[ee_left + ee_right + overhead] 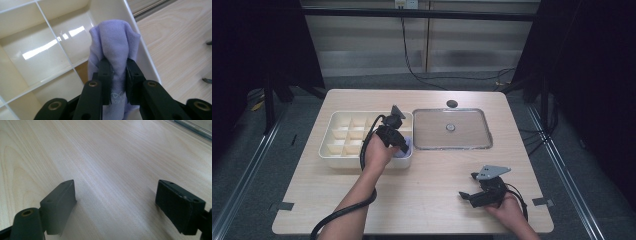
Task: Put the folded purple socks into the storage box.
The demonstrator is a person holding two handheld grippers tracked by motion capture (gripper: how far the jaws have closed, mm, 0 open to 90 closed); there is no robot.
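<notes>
The left claw is clenching a rolled lilac cloth, tilting down over the cream plastic divided tray. The right claw is resting released, low over the pale wooden table.

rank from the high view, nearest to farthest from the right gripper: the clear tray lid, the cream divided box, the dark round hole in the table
From the right gripper:
1. Clear tray lid, just beyond it.
2. Cream divided box, across at left.
3. Dark round hole, at the table's far edge; close to the box in distance.

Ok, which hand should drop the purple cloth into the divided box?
Left. Its hand-held gripper is already shut on the purple cloth, right over a corner compartment of the box. The right hand-held gripper is open over bare table, well away.
</notes>
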